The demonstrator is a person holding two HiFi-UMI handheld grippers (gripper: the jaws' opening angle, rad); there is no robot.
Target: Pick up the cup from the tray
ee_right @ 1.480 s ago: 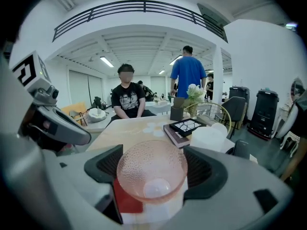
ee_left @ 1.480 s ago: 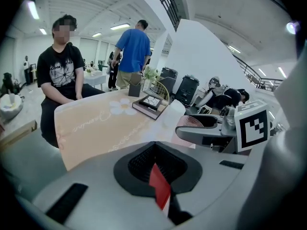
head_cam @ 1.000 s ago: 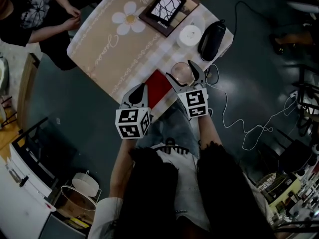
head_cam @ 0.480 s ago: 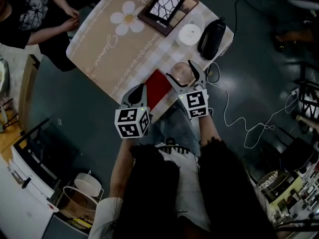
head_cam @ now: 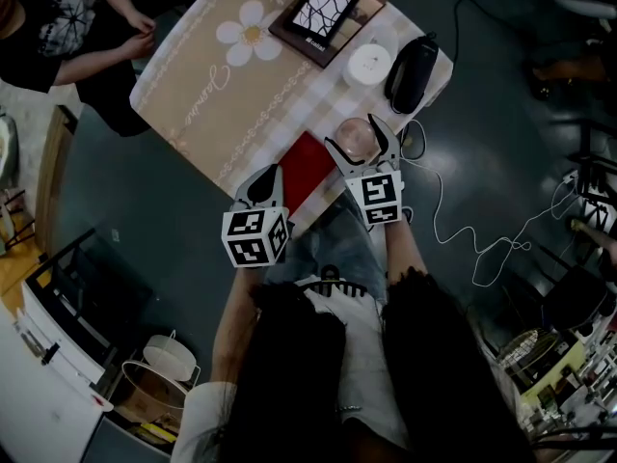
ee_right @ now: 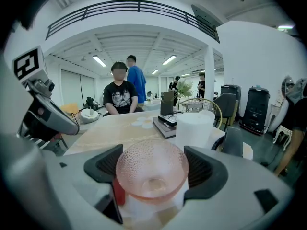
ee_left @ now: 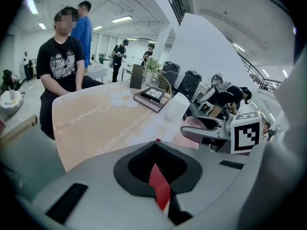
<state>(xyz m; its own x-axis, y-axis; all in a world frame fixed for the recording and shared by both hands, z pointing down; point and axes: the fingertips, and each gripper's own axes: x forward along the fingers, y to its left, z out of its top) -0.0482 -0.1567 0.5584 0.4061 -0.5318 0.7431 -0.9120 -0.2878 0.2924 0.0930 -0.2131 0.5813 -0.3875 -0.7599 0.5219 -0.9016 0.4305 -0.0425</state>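
Observation:
A pink dimpled glass cup [head_cam: 355,144] [ee_right: 152,174] sits between the jaws of my right gripper [head_cam: 358,135] [ee_right: 152,169], near the table's front edge. Both pads meet its rim, so the gripper is shut on it. A flat red tray [head_cam: 307,167] lies just left of the cup, and a strip of it [ee_right: 118,195] shows beside the left pad. My left gripper [head_cam: 265,183] [ee_left: 156,164] is at the tray's left edge. Its pads are together with a red sliver of tray [ee_left: 159,188] pinched between them. I cannot tell whether the cup rests on the table or hangs above it.
The table [head_cam: 222,95] has a beige daisy cloth. Behind the cup stand a white cylinder [head_cam: 367,66] [ee_right: 194,128] and a black rounded object [head_cam: 410,73]. A framed picture [head_cam: 315,15] lies farther back. A person [head_cam: 67,27] sits at the far side. A cable [head_cam: 463,239] trails on the floor.

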